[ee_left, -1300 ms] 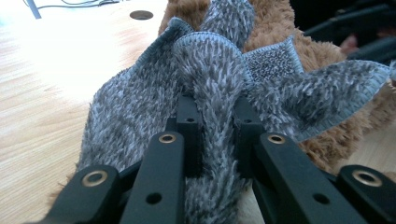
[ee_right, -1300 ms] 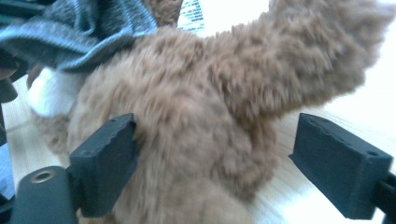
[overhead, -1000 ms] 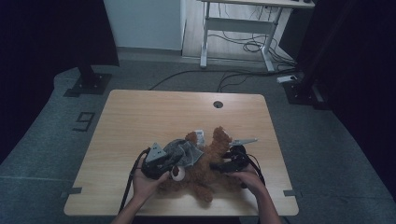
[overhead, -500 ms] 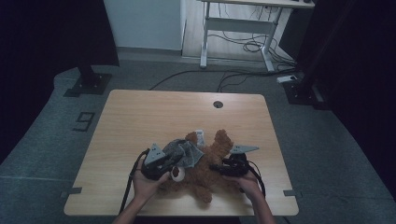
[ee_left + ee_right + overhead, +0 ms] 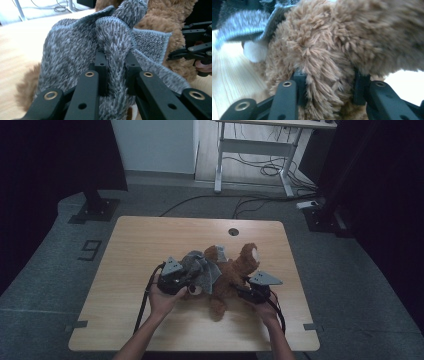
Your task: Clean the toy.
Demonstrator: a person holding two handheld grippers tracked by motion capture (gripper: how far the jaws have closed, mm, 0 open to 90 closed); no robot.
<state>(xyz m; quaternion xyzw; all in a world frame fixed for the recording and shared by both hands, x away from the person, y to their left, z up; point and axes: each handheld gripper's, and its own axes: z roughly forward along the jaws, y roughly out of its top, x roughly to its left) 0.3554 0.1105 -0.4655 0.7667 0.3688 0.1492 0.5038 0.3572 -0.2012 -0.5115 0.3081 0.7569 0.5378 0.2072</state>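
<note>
Right gripper (image 5: 245, 292) has just been closing: a second ago its jaws stood wide beside the bear, and now, in the right gripper view, both pads press into a thick tuft of brown plush between them, so it is clamped on the teddy bear (image 5: 235, 270). Left gripper (image 5: 186, 281) is pinched tight on a fold of the grey fleece cloth (image 5: 75, 50), the pile bunched up between its jaws in the left gripper view; since a second ago it has drifted slightly across the worktop (image 5: 150, 240) with the cloth in tow. Reading: with one gripper anchoring the toy and the other holding the fabric, the person now seems set to pull the cloth over or around the bear, or off it; which of these cannot be told. The bear lies on its back near the worktop's centre, a little toward 5 o'clock, head toward 1 o'clock, the cloth draped over its flank at about 9 o'clock of the body. A round cable grommet (image 5: 233, 231) sits at 12 o'clock of the bear, well apart. A floor marking (image 5: 90, 250) lies off the worktop at 9 o'clock; a desk frame (image 5: 255, 150) and loose cables (image 5: 270, 170) stand far off at 12 o'clock. Nothing on the worktop blocks the work; the only likely snag is plush and fleece dragging on each other.
</note>
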